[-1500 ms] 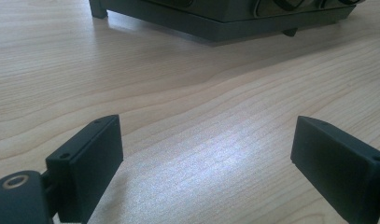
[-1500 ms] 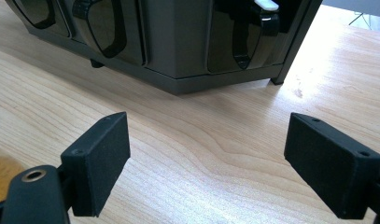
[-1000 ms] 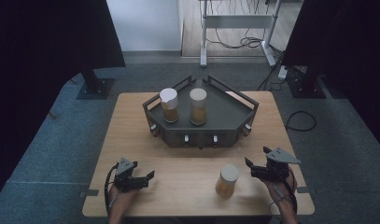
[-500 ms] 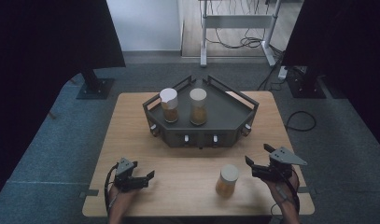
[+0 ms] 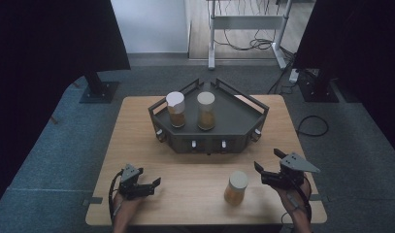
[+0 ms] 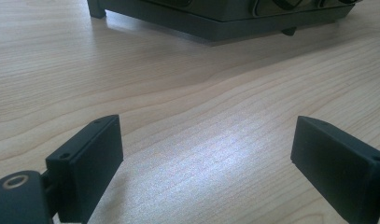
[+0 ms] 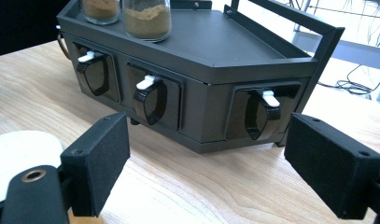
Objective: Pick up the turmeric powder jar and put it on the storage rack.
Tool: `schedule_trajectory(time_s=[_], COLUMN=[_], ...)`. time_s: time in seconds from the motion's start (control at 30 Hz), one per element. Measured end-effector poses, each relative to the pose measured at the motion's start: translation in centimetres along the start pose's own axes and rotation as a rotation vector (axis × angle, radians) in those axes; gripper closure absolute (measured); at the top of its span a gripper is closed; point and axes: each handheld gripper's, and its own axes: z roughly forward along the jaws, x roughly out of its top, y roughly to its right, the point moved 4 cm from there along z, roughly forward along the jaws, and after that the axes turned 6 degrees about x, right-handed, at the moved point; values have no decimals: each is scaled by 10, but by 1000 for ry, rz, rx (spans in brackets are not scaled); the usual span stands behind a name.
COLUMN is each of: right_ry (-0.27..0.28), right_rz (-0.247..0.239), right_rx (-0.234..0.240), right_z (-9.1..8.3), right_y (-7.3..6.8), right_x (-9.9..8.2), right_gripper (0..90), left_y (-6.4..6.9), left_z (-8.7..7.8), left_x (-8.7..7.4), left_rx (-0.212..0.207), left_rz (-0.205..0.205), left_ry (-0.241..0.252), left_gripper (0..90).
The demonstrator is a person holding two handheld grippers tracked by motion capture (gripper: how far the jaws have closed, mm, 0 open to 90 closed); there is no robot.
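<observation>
A dark hexagonal rack stands at the back middle of the wooden table, with two white-lidded jars of brown powder on its top: one jar on the left and a second jar beside it. A third jar stands on the table at the front right. My right gripper is just right of that jar, open and holding nothing, and it faces the rack's front. The third jar's lid lies by its left jaw. My left gripper rests open at the front left over bare wood.
The rack's front carries black hooks with white tabs. Rails run along its back edges. Dark curtains, stand bases and cables lie on the floor beyond the table.
</observation>
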Motion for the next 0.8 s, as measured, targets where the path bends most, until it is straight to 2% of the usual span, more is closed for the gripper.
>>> schedule_trajectory(time_s=[0.3,0.8], right_ry=[5,16], right_rz=[-14,-36], right_rx=[23,86], right_z=[1,9], right_y=[-8,-23], right_x=[3,5], right_gripper=[135,135], left_y=[0,0], left_z=[0,0], left_x=[0,0], left_rx=[-1,-3], left_rz=[1,2], left_ry=[-2,-3], left_gripper=[85,85])
